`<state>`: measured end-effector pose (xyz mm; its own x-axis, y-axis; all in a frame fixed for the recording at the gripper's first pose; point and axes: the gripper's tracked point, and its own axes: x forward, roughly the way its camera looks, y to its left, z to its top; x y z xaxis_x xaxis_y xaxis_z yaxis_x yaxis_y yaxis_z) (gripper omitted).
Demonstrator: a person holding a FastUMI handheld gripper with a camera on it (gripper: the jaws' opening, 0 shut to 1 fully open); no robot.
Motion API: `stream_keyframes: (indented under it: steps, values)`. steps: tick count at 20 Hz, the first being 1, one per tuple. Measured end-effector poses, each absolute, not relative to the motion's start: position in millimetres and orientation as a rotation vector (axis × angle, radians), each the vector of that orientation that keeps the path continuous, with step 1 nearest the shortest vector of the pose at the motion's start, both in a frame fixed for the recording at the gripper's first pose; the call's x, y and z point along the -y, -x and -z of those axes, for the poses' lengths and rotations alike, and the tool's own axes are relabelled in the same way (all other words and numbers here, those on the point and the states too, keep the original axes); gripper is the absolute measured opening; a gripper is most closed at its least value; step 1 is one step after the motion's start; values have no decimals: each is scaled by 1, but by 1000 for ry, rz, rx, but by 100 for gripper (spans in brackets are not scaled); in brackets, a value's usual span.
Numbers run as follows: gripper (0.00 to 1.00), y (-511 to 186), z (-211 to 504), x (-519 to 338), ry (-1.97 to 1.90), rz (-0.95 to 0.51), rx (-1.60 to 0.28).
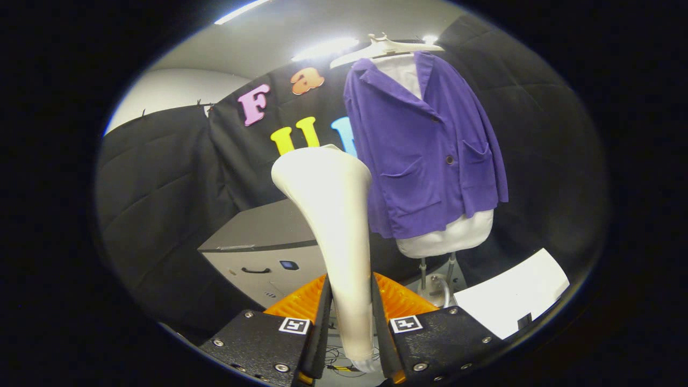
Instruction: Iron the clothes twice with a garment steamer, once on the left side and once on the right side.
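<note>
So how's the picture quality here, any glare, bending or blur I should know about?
Gripper view: ceiling strip lights blow out to white glare; fisheye bends the cabinet and booth walls; the purple jacket is evenly lit and sharp; the steamer, clamped between the fingers, looks slightly overexposed.

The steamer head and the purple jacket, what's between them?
Nothing: in the gripper view, the steamer, clamped in the tool, is apart from the purple jacket.

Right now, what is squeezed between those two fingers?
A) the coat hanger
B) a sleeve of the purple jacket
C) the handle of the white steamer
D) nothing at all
C: the gripper is shut on the white steamer, both fingers pressing its handle, while the purple jacket hangs beyond on its hanger, untouched.
</note>
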<state>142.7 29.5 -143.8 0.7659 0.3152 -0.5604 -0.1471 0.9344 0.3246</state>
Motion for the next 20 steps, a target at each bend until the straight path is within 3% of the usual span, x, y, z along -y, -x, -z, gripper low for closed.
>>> stream_keyframes:
  steps: [20]
  values:
    - [40,-87,154,-74,-229,-381,-727]
